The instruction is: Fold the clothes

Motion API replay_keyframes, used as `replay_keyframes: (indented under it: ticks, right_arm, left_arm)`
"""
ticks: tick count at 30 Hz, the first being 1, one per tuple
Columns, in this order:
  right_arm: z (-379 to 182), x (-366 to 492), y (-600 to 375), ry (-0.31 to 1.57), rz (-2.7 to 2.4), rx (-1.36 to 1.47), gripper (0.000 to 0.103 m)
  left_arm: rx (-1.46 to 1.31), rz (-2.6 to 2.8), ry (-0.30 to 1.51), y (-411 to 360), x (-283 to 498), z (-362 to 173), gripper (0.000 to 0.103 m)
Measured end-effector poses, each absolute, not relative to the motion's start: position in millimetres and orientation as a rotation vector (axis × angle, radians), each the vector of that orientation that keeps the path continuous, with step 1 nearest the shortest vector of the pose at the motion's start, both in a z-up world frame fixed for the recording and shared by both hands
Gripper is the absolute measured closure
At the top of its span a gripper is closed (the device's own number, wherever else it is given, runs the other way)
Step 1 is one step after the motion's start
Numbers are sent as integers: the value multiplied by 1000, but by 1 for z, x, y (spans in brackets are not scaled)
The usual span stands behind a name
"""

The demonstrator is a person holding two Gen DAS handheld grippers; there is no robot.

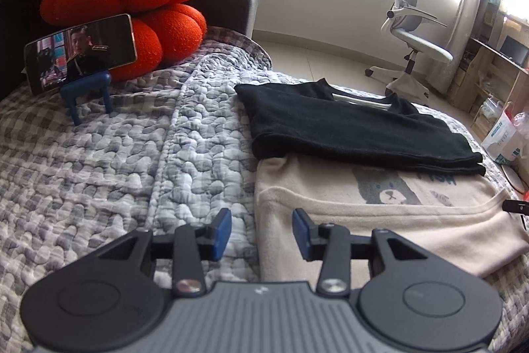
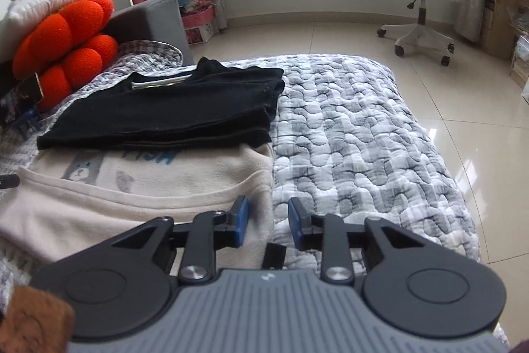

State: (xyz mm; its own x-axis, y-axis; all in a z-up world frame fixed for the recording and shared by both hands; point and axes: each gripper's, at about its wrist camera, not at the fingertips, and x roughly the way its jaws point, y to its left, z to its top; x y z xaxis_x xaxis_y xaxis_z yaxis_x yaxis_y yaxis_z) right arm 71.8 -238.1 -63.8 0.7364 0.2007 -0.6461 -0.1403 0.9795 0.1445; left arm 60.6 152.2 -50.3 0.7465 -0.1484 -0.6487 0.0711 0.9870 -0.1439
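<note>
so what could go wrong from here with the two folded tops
1. The black top lies partly over the cream top's far edge; moving the cream one could drag it and spoil its fold.
2. Both grippers, left and right, stand open at the cream top's near corners, jaws straddling its side edges; closing might catch the quilt too.
3. The phone on its stand sits on the same quilt and may tip if the quilt is tugged.
</note>
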Motion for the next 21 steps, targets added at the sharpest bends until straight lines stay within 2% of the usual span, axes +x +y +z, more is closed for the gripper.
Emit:
replay_keyframes:
  ticks: [1,2,3,8,13,16,17,18,19,20,21]
  right_arm:
    - [-63,70,-236,712,192,79,100]
    - [-62,69,-234,705,195,69,98]
    - [-58,64,-232,683,194,54,98]
    - [-47,53,-247,608,183,138,98]
    - [-72,69,-232,697,148,49,96]
    - [-68,66,-230,677,147,31,90]
    - [-65,64,-233,675,149,50,85]
    - [-62,63,-236,674,150,70,83]
    - [-59,61,-240,677,144,89,80]
    - [-57,60,-245,681,139,108,80]
    - [-56,58,-248,699,137,134,80]
  left_arm:
    - [-113,-112,725,151,63,-53,65]
    - [-112,-99,733,151,66,-56,85]
    - [-115,-101,727,150,64,-55,93]
    - [-169,-66,620,160,50,-47,100]
    - [-205,-45,683,166,62,-55,100]
    - [-195,-45,694,166,57,-52,97]
    - [-203,-42,691,169,52,-49,89]
    - [-213,-38,689,171,48,-46,74]
    - [-212,-25,694,173,43,-43,65]
    - [-209,-9,700,173,38,-39,53]
    - [-191,-7,703,171,32,-37,50]
